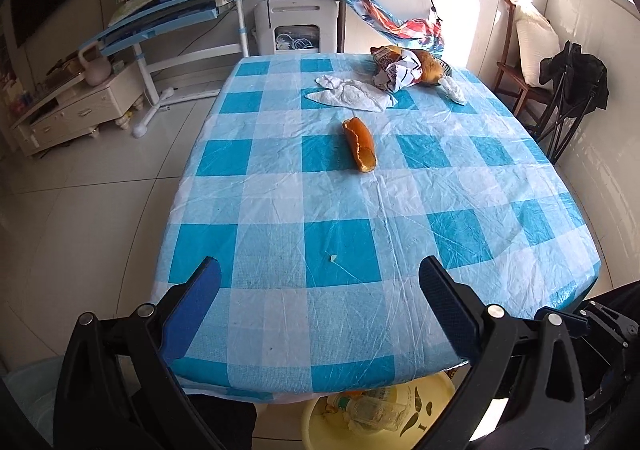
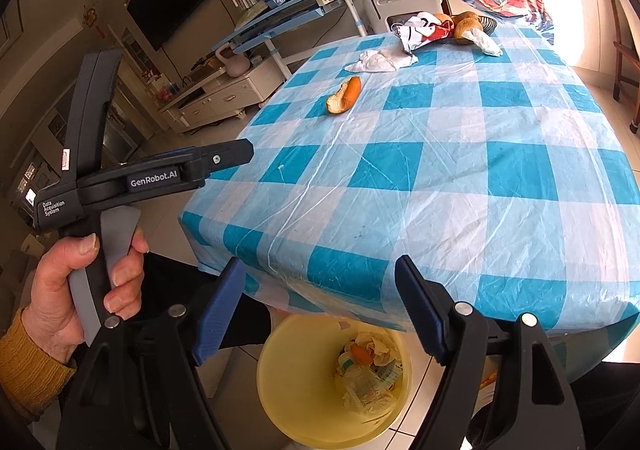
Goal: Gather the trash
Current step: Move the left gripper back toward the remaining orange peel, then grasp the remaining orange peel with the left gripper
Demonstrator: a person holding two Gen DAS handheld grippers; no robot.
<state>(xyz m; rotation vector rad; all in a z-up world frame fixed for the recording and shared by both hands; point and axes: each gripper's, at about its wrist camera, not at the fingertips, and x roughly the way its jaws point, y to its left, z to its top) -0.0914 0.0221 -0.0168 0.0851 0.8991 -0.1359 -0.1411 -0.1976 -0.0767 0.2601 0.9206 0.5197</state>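
An orange peel point(image 1: 359, 144) lies mid-table on the blue-checked cloth point(image 1: 360, 234); it also shows in the right wrist view point(image 2: 343, 95). Behind it lie a crumpled white tissue point(image 1: 352, 94) point(image 2: 380, 61), a printed wrapper point(image 1: 396, 69) point(image 2: 420, 29) and another white scrap point(image 1: 454, 89) point(image 2: 486, 41). My left gripper point(image 1: 320, 270) is open and empty above the table's near end. My right gripper point(image 2: 320, 270) is open and empty above the yellow trash bin point(image 2: 280, 370), which holds trash. The left gripper's body point(image 2: 160, 177) shows in the right wrist view.
Bread rolls on a dark plate point(image 1: 430, 67) stand at the table's far end. The yellow bin point(image 1: 436, 390) sits under the near table edge. A folded black chair point(image 1: 572, 89) stands right of the table, a blue desk point(image 1: 172, 17) and white cabinet point(image 1: 72, 109) to the left.
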